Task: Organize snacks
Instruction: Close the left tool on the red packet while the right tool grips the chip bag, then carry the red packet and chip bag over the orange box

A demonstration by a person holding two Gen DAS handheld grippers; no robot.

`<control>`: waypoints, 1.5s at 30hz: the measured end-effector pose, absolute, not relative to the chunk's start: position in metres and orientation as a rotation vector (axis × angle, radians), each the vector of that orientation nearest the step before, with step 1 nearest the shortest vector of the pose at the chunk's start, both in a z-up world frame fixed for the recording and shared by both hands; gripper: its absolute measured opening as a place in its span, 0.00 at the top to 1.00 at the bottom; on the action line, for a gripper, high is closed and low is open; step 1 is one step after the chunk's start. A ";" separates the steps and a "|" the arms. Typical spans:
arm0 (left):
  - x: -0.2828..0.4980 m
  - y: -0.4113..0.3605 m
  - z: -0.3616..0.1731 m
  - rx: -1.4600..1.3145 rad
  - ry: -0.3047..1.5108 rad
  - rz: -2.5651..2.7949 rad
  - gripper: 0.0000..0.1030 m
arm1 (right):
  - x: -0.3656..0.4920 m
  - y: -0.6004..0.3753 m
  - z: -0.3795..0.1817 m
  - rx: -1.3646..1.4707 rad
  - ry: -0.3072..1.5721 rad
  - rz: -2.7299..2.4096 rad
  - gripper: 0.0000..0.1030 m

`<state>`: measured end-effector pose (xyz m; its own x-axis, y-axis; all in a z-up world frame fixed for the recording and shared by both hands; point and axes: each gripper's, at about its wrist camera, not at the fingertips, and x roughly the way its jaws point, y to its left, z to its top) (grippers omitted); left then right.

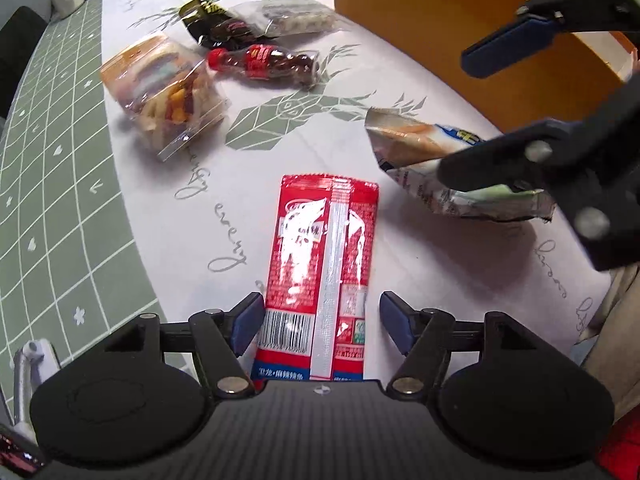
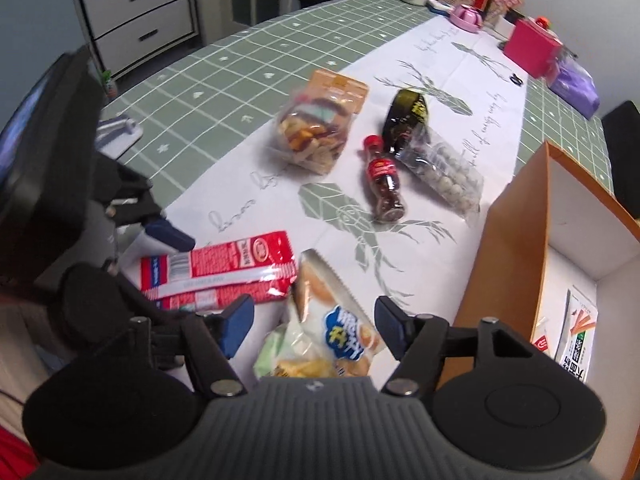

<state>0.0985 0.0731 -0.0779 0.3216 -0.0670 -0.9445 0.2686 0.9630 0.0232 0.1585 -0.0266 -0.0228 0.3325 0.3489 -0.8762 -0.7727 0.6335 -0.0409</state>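
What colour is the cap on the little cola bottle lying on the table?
Red. The cap on the cola bottle shows best in the right wrist view.

Both grippers look alike: matte black plastic bodies w/ a ribbed grey centre plate, round black discs either side, black link arms pinned w/ silver round-head screws. Left gripper (image 1: 320, 322) has blue pads on its fingers (image 1: 245, 322); right gripper (image 2: 314, 328) same, blue fingers (image 2: 236, 326). Small white mark on each centre plate. Bit of red cloth at frame corners.
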 end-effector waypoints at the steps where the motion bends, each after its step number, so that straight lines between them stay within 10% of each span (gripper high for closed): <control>1: 0.099 0.073 -0.078 0.185 1.223 -0.226 0.21 | 0.162 -0.025 -0.025 -0.507 0.986 0.765 0.37; 22: 0.108 0.068 -0.088 0.185 1.208 -0.237 0.13 | 0.165 -0.025 -0.064 -0.556 1.118 0.768 0.41; 33: 0.104 0.063 -0.080 0.159 1.224 -0.184 0.48 | 0.153 -0.029 -0.056 -0.583 1.079 0.793 0.58; 45: 0.088 0.043 -0.049 0.240 1.229 -0.195 0.51 | 0.134 -0.047 -0.025 -0.553 1.030 0.849 0.59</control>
<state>0.0881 0.0433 -0.0490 0.3236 -0.0176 -0.9460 0.2757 0.9582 0.0764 0.1343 -0.0468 -0.0251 0.2535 0.3445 -0.9039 -0.8214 0.5701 -0.0131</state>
